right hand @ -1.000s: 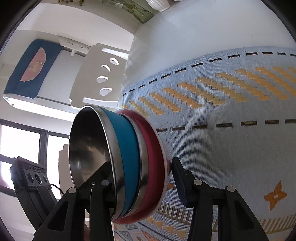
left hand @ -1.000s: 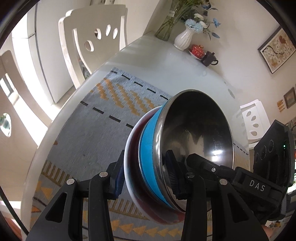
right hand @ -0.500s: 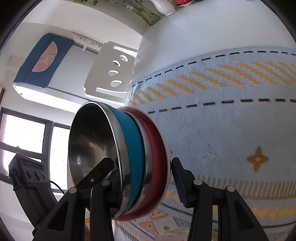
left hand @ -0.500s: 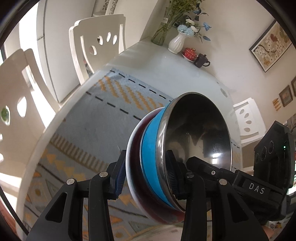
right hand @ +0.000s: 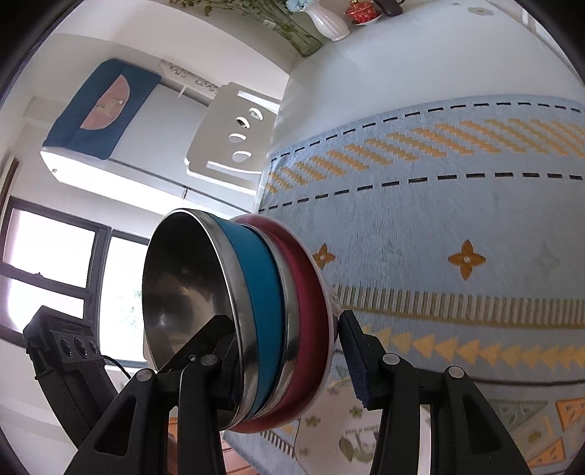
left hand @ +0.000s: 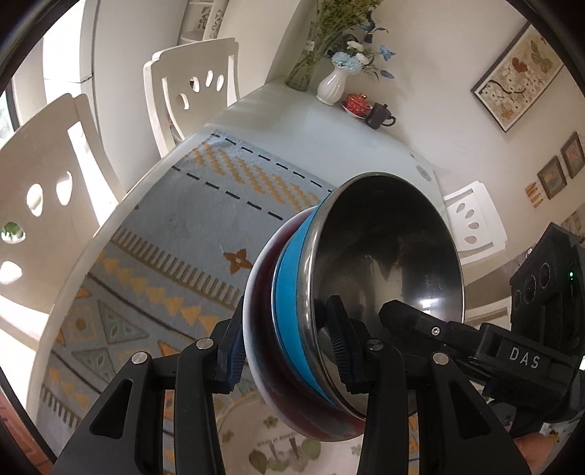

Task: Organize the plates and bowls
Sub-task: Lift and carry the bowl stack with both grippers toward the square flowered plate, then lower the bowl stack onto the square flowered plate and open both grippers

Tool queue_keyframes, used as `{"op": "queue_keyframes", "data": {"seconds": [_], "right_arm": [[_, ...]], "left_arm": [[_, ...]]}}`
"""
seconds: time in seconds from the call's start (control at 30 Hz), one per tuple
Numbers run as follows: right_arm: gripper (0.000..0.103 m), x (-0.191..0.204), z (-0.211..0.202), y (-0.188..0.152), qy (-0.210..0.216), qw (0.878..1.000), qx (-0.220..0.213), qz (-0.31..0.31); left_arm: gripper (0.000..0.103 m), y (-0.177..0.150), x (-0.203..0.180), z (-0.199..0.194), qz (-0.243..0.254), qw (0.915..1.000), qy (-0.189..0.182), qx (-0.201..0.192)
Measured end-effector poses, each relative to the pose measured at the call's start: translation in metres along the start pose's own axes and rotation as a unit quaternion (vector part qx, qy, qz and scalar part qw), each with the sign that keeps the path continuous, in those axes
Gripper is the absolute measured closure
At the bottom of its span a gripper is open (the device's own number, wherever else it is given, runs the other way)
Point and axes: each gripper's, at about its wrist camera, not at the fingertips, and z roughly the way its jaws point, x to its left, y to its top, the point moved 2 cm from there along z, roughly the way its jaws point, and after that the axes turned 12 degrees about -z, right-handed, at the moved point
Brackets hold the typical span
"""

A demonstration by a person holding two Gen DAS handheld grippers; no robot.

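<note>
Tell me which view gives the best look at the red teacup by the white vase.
The left wrist view: the red teacup sits whole on its saucer, between the white vase and a dark teapot. The right wrist view shows the teacup only at the top edge, small and stretched.

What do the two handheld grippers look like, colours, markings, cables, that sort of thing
Both grippers, left gripper and right gripper, are matte black plastic with silver pivot screws and dark blue ribbed pads on the jaws. The right one carries white "DAS" lettering; the left shows three round ports and a thin black cable.
</note>
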Motion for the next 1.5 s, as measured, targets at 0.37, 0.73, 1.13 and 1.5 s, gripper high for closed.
{"op": "queue_keyframes", "data": {"seconds": [0.37,0.73,1.13,1.5], "right_arm": [[0.058,0.01,-0.023,-0.051,0.006,0.999,0.025,-0.029],[0.058,0.001,-0.009,-0.111,-0.012,0.996,0.069,-0.063],[0.058,-0.024,0.011,-0.141,-0.027,0.994,0.078,-0.069],[0.058,-0.029,0.015,-0.144,-0.042,0.992,0.077,-0.091]], "left_arm": [[0.067,-0.048,0.011,-0.025,0.005,0.9999,-0.007,0.008],[0.067,-0.105,0.038,-0.015,-0.005,0.9992,0.011,0.037],[0.067,-0.135,0.049,0.0,-0.006,0.9987,0.01,0.049],[0.067,-0.14,0.05,0.011,0.005,0.9983,0.007,0.058]]}}
